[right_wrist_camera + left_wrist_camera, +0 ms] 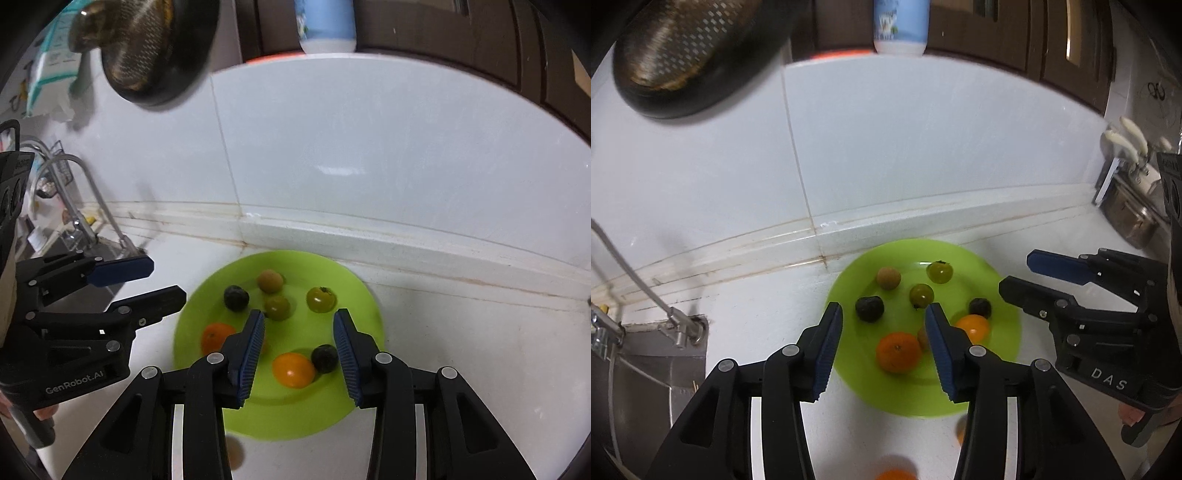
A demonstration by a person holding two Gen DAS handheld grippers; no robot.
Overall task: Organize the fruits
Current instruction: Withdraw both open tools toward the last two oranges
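Green plate [1004, 295], round, on the white counter [757, 314] just in front of the wall ledge; taken here as the landmark.

On the plate:
- two oranges [898, 351], one toward the near side, the other [975, 326] near the right rim;
- two green tomatoes [921, 294], one at the plate's centre, one [939, 272] toward the far side;
- two dark round fruits [869, 308], one near the left rim, one [980, 307] right of centre;
- one tan-brown fruit [888, 278] at the far left of the plate.

Off the plate: an orange fruit [897, 474] on the counter on the near side, blurred; another small blurred fruit [235, 453] just beyond the near rim, kind uncertain.

Left gripper [884, 314]: above the plate's near-left part, jaws spread wide, holding nothing.

Right gripper [299, 320]: above the plate's near-right part, jaws spread wide, holding nothing.

Sink [646, 369] with faucet [79, 192]: well left of the plate.

Black perforated pan [683, 48]: high on the wall, up and left of the plate.
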